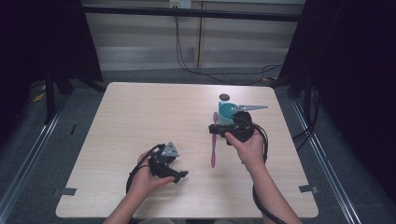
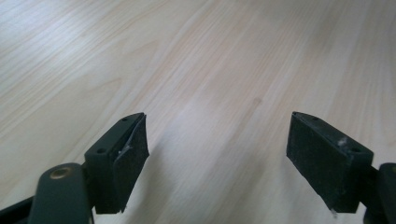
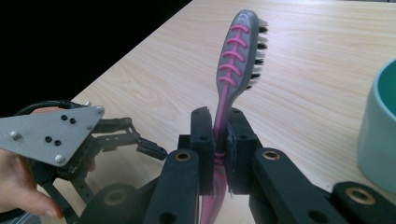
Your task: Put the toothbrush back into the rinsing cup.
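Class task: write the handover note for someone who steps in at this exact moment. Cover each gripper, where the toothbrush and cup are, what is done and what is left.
Right gripper: shut on the pink toothbrush, clamped at the neck, bristle head beyond the jaws.
Left gripper: open, nothing between the jaws, low over the bare table.
Teal cup: upright on the table, right beside the right gripper.
Done: toothbrush gripped by the right gripper, left gripper free of it.
Left, probably: stand the toothbrush in the cup and release.
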A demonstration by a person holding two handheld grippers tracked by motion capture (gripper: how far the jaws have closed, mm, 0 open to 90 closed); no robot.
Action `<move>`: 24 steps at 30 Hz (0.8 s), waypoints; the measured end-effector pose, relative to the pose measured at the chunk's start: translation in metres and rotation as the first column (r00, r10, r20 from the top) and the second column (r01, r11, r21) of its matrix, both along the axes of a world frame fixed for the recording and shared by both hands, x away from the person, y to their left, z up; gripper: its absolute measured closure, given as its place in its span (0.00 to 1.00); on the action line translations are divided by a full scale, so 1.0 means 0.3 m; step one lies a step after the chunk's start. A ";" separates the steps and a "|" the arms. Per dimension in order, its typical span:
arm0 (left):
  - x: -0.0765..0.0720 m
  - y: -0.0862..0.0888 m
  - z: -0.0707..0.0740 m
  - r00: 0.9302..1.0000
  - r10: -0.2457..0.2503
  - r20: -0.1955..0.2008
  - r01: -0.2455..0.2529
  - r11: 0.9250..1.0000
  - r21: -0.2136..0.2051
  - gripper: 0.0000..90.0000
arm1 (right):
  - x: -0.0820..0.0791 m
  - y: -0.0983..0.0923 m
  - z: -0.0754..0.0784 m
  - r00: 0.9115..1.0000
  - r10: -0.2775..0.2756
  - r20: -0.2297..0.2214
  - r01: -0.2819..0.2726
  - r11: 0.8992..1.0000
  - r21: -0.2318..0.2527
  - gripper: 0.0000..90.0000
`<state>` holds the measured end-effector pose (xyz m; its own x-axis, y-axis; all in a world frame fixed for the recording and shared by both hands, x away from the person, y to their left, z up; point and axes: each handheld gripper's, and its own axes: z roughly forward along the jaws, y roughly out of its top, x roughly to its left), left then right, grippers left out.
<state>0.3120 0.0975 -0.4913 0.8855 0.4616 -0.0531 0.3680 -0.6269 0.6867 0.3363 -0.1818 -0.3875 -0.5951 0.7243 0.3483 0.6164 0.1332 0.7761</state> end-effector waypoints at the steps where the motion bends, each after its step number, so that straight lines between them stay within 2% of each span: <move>1: 0.002 0.007 -0.003 1.000 -0.004 0.007 0.004 1.000 0.017 0.23 | 0.000 -0.003 0.001 1.000 -0.002 -0.003 0.002 1.000 0.002 0.94; 5: 0.006 0.028 -0.013 1.000 0.004 0.013 -0.004 1.000 0.013 0.22 | 0.000 -0.015 0.005 1.000 -0.009 0.002 0.009 1.000 0.007 0.94; 6: 0.006 0.031 -0.016 1.000 0.015 0.012 -0.015 1.000 -0.001 0.21 | 0.000 -0.017 0.006 1.000 -0.011 0.002 0.011 1.000 0.005 0.94; 7: 0.009 0.038 -0.016 1.000 0.006 0.015 -0.006 1.000 0.011 0.21 | 0.000 -0.019 0.006 1.000 -0.013 0.001 0.013 1.000 0.004 0.94; 15: 0.008 0.066 -0.034 1.000 0.024 0.005 -0.024 1.000 0.005 0.21 | 0.004 -0.032 0.019 1.000 -0.018 0.013 0.018 1.000 -0.006 0.94; 16: 0.008 0.067 -0.038 1.000 0.030 0.006 -0.030 1.000 -0.007 0.21 | 0.005 -0.034 0.021 1.000 -0.019 0.015 0.019 1.000 -0.006 0.94; 17: 0.008 0.069 -0.039 1.000 0.030 0.003 -0.030 1.000 0.003 0.21 | 0.006 -0.036 0.024 1.000 -0.022 0.014 0.022 1.000 -0.005 0.94; 20: 0.007 0.074 -0.045 0.999 0.037 0.014 -0.037 0.999 -0.011 0.20 | 0.008 -0.042 0.031 1.000 -0.026 0.017 0.026 1.000 -0.012 0.94; 24: 0.007 0.077 -0.049 0.999 0.029 0.029 -0.029 1.000 -0.007 0.18 | 0.012 -0.052 0.043 0.999 -0.035 0.026 0.035 0.999 -0.013 0.94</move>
<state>0.3141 0.1206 -0.5061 0.8729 0.4869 -0.0309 0.3661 -0.6118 0.7012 0.3398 -0.1972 -0.3747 -0.5777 0.7494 0.3235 0.6009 0.1221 0.7900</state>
